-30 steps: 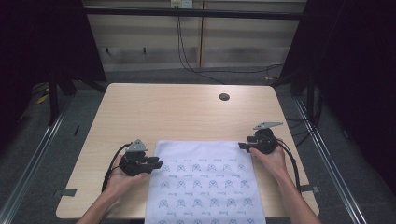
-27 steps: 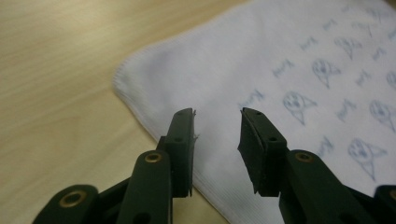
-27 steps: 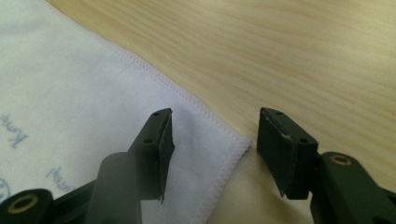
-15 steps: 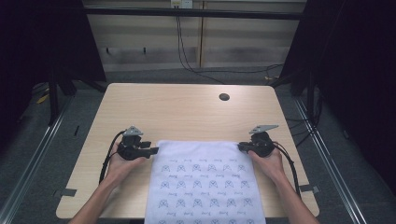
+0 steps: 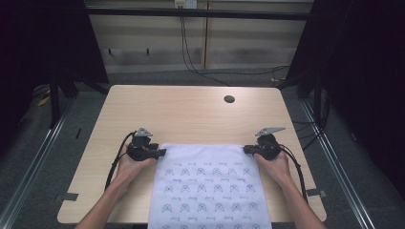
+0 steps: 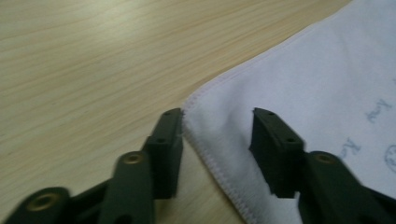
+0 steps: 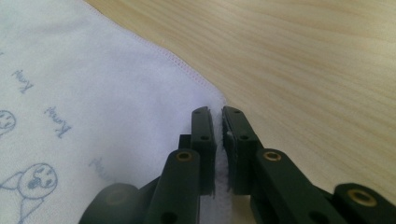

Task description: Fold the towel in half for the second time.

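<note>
Lying flat: soft white printed cloth (image 5: 210, 183), stitched hem; wood-grain table (image 5: 191, 114).

My bench (image 5: 191, 114) had a pale wood-grain top with rounded corners and a small dark round hole (image 5: 229, 99) near its far right side. It stood on a grey floor (image 5: 28, 171), with metal rails (image 5: 33, 162) running along both sides. Beyond it was a light panelled wall (image 5: 239, 47), with black cables (image 5: 191, 57) hanging down it and trailing over the floor. Dark curtains (image 5: 47, 43) closed in left and right, leaving the edges dim
</note>
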The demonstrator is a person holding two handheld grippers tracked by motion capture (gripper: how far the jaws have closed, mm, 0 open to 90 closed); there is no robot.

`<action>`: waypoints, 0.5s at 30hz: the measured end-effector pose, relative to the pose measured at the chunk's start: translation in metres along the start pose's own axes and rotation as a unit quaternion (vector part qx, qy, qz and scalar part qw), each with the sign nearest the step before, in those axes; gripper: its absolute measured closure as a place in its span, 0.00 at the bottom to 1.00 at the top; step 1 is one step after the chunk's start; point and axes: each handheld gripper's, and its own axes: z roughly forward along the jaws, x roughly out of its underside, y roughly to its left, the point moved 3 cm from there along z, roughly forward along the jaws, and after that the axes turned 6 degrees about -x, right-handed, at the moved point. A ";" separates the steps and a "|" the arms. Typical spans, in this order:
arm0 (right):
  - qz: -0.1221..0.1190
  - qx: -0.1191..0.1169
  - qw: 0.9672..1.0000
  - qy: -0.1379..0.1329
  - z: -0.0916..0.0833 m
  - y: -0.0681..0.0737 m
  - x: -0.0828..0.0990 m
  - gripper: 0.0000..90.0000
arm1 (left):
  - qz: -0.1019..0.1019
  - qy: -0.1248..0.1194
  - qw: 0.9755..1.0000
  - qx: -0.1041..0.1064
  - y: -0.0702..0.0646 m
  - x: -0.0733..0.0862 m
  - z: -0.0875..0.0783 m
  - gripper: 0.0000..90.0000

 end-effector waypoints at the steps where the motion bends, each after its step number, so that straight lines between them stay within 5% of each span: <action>1: 0.000 0.000 1.000 0.000 0.000 0.000 0.000 0.93 | 0.003 -0.003 1.000 -0.006 -0.003 -0.001 0.001 0.72; 4: 0.003 -0.007 1.000 0.003 -0.001 0.001 0.001 0.93 | 0.027 0.011 0.999 0.017 -0.010 0.000 0.001 0.91; 8: 0.006 -0.027 1.000 0.005 -0.004 0.006 0.003 0.94 | 0.015 0.009 0.999 0.028 -0.012 0.003 -0.002 0.96; 15: 0.005 -0.047 0.997 -0.067 -0.035 0.010 -0.023 0.94 | -0.020 -0.071 0.996 0.056 -0.003 -0.018 -0.038 0.96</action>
